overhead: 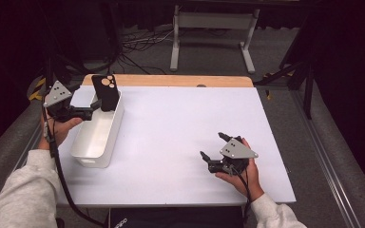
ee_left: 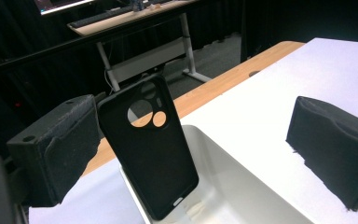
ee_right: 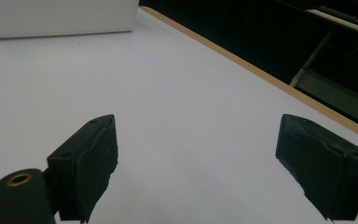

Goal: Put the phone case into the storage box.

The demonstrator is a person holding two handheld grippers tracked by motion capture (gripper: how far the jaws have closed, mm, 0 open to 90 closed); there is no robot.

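**Phone case stands in the bin, both grippers open**

The left hand-held gripper (overhead: 95, 105) is spread wide at the black phone case (ee_left: 150, 149), which leans upright in the white bin (overhead: 95, 137); one pad seems to touch its edge. The right hand-held gripper (overhead: 214, 145) gapes empty over the worktop (overhead: 171, 123).

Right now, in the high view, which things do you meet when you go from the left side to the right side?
Left gripper → white bin → bare white table → right gripper. The phone case overlaps the bin's far end, so I leave it out of the order.
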